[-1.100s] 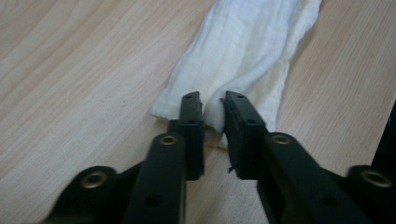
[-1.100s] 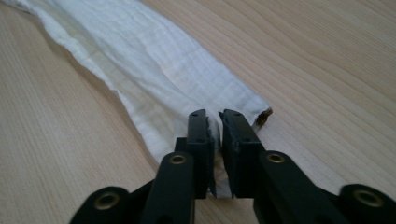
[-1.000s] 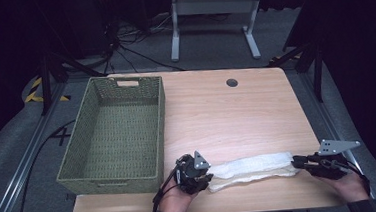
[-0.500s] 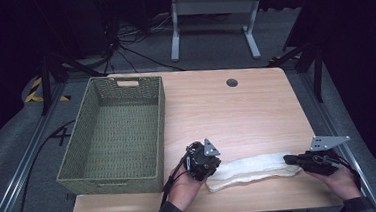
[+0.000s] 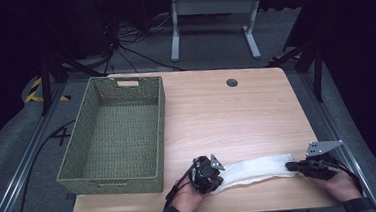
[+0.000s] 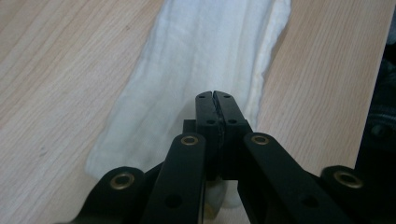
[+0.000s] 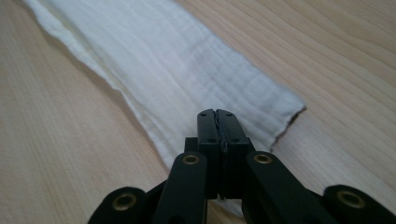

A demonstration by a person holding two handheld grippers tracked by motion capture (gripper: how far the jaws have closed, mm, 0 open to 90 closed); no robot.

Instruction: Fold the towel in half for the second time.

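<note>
1. A folded white cloth (image 5: 254,170) lies as a long strip near the front edge of the wooden surface (image 5: 217,119), toward the front right corner, its length running roughly along that edge.
2. The left gripper (image 5: 212,178) sits at the cloth's left end, carried by the person's left hand (image 5: 186,200), which comes in over the front edge.
3. In the left gripper view its fingers (image 6: 206,116) are clenched, pad against pad, with their tips over the near end of the cloth (image 6: 196,79); they have just been closing. A thin layer of fabric appears to be pinched between them, though the cloth under the tips is partly hidden by the black linkage.
4. The right gripper (image 5: 290,166) sits at the cloth's right end, held by the right hand (image 5: 342,185) near the front right corner; a grey three-cornered plate (image 5: 322,147) stands on top of it.
5. In the right gripper view its fingers (image 7: 208,130) are likewise clenched, having just been closing, with their tips on the cloth (image 7: 177,65) just beside its short frayed edge; the fabric appears to be nipped between the pads.
6. A green woven basket (image 5: 79,158) stands along the left side of the surface, well apart from the cloth.
7. A small dark round grommet hole (image 5: 232,83) lies near the back edge.
</note>
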